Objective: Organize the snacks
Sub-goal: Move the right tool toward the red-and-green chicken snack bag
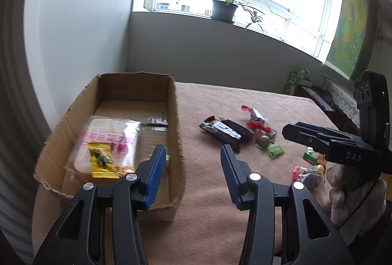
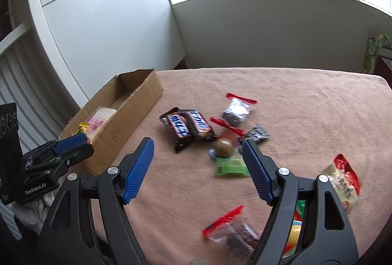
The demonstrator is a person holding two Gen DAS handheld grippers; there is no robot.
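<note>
Cardboard box (image 1: pixel 107 122) sits at the counter's (image 2: pixel 306 103) left edge as the collection bin, already holding a clear pink-print bag (image 1: pixel 110 140) and yellow packet (image 1: pixel 101 163); loose snacks (image 2: pixel 196 127) lie mid-counter, unsorted. Left tongs (image 1: pixel 191 159) hover wide open, empty, by the box's right wall. Right tongs (image 2: pixel 198 154) also gape empty, angled down over the pile.

The counter (image 2: pixel 294 98) wears a pinkish-brown cloth. On it at the left stands an open cardboard box (image 2: pixel 137 103). Beside it lie two Snickers bars (image 2: pixel 188 126), a green packet (image 2: pixel 230 167), red-edged clear packets (image 2: pixel 237 108) and a red-and-white bag (image 2: pixel 343 181).
</note>
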